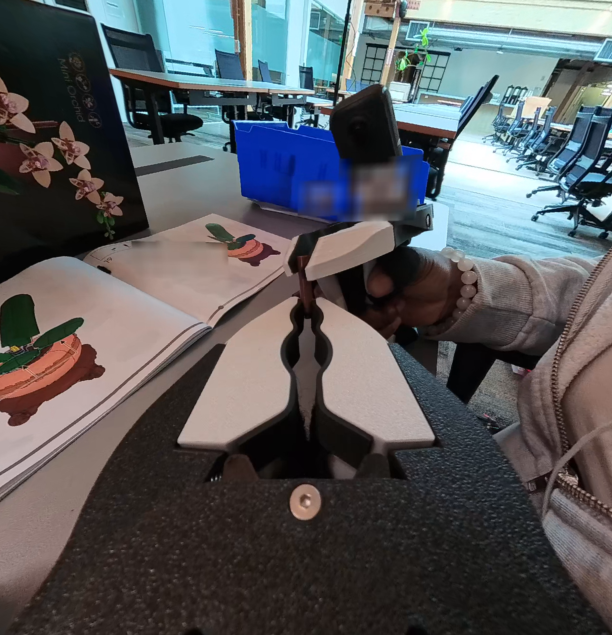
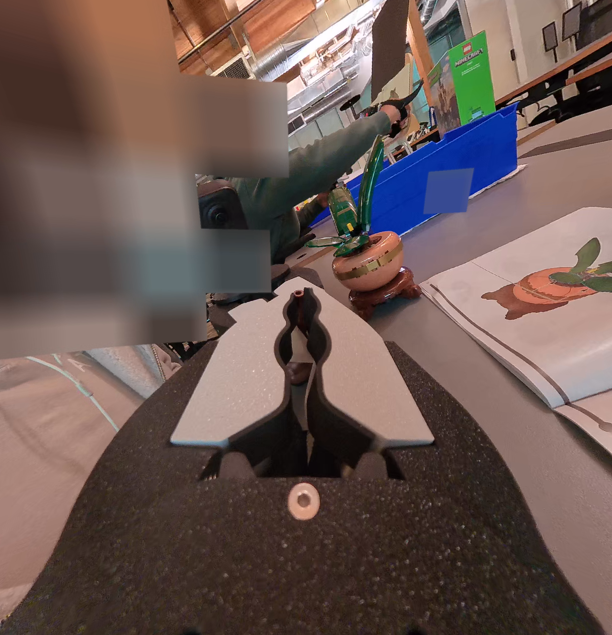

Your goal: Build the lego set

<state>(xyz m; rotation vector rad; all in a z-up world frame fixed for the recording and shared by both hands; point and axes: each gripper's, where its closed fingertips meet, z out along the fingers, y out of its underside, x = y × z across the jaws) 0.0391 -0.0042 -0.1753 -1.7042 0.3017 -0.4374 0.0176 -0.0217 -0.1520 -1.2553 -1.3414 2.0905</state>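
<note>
A thin brown stem piece [image 1: 304,287] is held upright between both grippers above the table's edge. My left gripper [image 1: 306,307] is shut on its lower end. My right gripper [image 1: 299,264] comes in from the right and is shut on its upper end. In the right wrist view the right gripper [image 2: 299,299] pinches the same brown stem piece [image 2: 299,309], whose hollow tip shows between the fingertips. The part-built model, a tan pot on a brown stand with green leaves [image 2: 368,264], stands on the grey table just beyond, apart from both grippers.
An open instruction booklet [image 1: 108,326] [image 2: 538,326] lies on the table. The dark set box [image 1: 57,137] stands at the back left. A blue bin [image 1: 280,171] [image 2: 435,178] holds a green box [image 2: 469,79]. Another person's green sleeve [image 2: 314,161] reaches across behind the pot. My two grippers' fingertips are within a few centimetres of each other.
</note>
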